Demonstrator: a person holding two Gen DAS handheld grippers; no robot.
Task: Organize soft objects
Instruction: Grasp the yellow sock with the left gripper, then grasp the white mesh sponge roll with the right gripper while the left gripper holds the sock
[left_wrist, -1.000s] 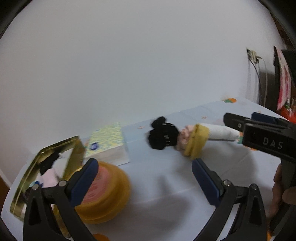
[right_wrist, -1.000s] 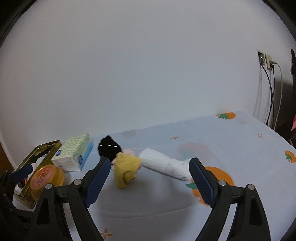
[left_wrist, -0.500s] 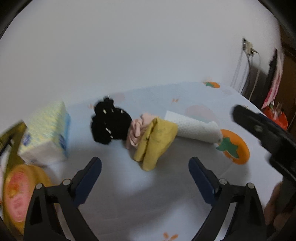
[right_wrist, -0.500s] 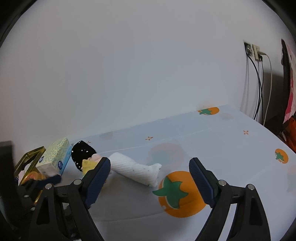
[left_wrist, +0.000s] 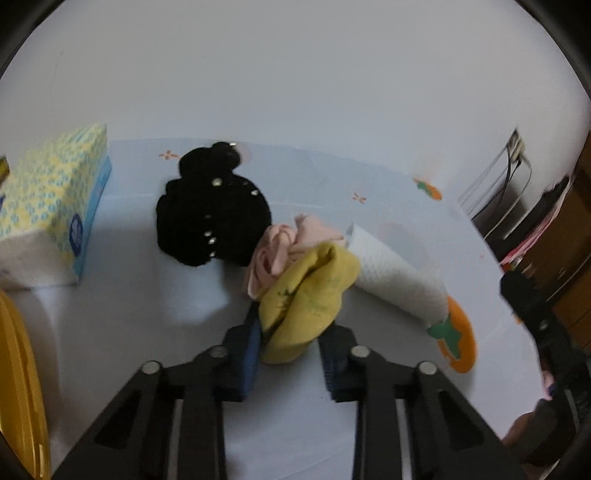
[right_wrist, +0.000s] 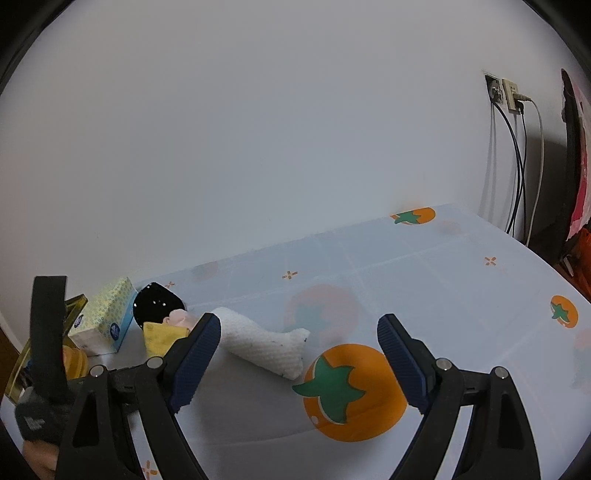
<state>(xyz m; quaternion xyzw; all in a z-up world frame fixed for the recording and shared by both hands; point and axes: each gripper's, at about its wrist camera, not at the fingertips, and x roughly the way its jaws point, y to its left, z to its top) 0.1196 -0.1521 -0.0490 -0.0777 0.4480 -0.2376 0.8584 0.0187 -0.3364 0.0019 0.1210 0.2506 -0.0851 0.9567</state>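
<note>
Tongs, left (left_wrist: 291, 347): pinching the near end of the yellow sock roll (left_wrist: 306, 306), one blue pad on each side of it, pressed in tight. I took the end that juts toward me, I judge, because it is the only part clear of its neighbours. The tool comes in from above at a steep downward slant, its black arms filling the lower frame.

Tongs, right (right_wrist: 299, 354): spread wide, nothing between the pads, held low and nearly level above the tabletop (right_wrist: 461, 295), pointing past the white roll (right_wrist: 262, 343). A waiting pose, in my reading, out of the left tool's way.

Pile, soft things: the yellow sock roll lies on the tabletop, touching the pink cloth (left_wrist: 284, 247) behind it; the black studded piece (left_wrist: 210, 218) lies beyond the pink and touches it. The white roll runs off to the right, its end against the yellow one. All four lie in one line, so lifting one may drag the next.

Tissue box (left_wrist: 51, 206): left of the pile, apart from it.

Yellow round tin (right_wrist: 74, 360): nearer, at the far left edge, beside a gold-edged tray (right_wrist: 72, 314), which is possibly where the soft things go; I cannot tell
</note>
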